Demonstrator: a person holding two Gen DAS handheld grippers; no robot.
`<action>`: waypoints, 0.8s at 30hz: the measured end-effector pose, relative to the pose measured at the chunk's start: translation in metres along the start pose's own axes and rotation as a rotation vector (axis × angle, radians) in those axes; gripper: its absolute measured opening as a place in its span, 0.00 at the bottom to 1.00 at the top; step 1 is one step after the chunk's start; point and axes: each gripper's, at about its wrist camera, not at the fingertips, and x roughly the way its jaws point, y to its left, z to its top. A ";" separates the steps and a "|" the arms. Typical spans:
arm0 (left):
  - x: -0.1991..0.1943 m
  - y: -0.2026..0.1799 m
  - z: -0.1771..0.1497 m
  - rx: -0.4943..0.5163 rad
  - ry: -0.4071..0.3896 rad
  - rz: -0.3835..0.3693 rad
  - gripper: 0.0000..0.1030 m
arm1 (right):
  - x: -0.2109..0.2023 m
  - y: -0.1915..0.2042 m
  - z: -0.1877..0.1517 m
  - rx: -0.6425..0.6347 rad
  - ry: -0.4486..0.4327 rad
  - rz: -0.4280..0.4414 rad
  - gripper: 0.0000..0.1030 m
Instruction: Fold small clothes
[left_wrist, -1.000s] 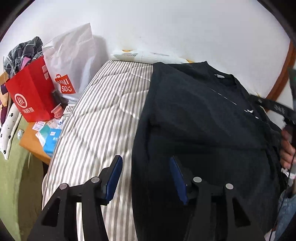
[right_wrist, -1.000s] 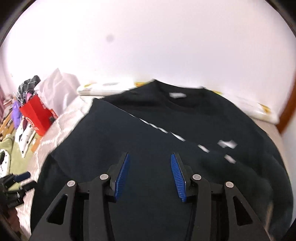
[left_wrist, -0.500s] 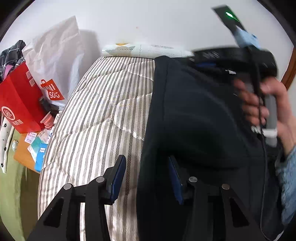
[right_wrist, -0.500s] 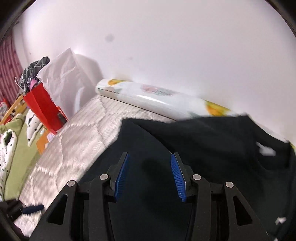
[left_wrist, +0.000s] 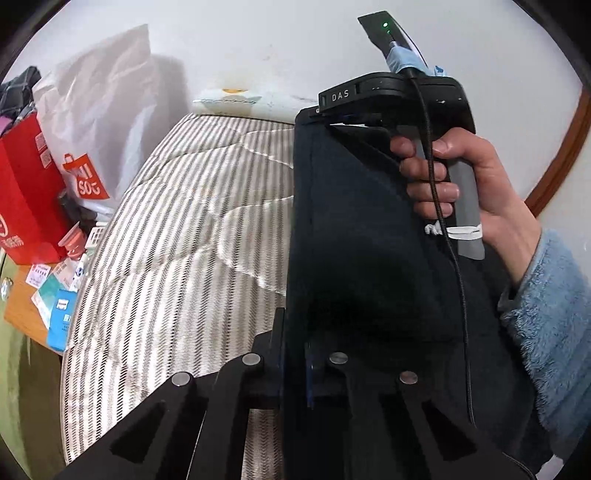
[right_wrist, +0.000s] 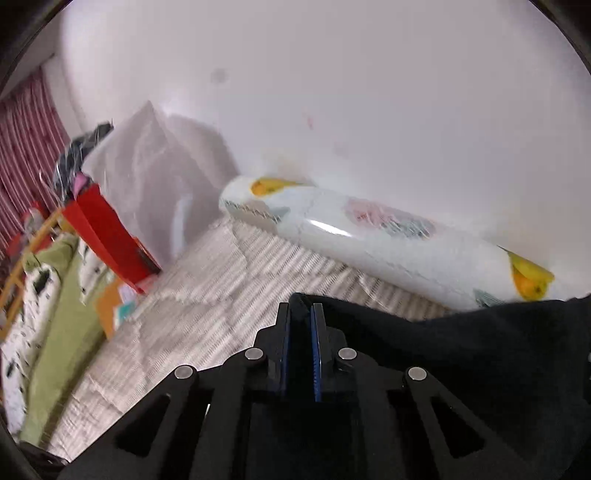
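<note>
The black top (left_wrist: 354, 236) lies on the striped bed (left_wrist: 177, 258), spread out ahead of both grippers. It looks soft and floppy, so it will sag and bunch up if it is held in only one spot. The best places to hold it are the corners along one edge, one corner in each gripper. The left gripper (left_wrist: 293, 354) has just been closing, and now its jaws pinch the near edge of the top, with dark cloth between them. The right gripper (right_wrist: 301, 343) has just been closing too, and it pinches the far corner of that same edge, close to the long white pillow (right_wrist: 388, 236) ahead of it. In the left view, the person's right hand (left_wrist: 458, 184) wraps around the handle, with a fuzzy blue sleeve (left_wrist: 546, 325) behind it. Both grippers point down at a slant toward the bed. The top is light, so lifting it should be easy, but I think both grippers must move together or the fold will go crooked.
</note>
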 end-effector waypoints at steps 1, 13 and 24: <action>0.001 0.002 0.000 -0.008 0.008 0.003 0.07 | 0.006 0.001 0.002 0.001 0.007 -0.005 0.09; 0.005 0.003 -0.001 -0.031 0.048 0.020 0.10 | -0.006 -0.002 -0.001 0.065 0.029 -0.052 0.26; -0.040 -0.020 -0.011 -0.021 -0.022 0.082 0.14 | -0.156 -0.050 -0.077 0.082 -0.024 -0.298 0.51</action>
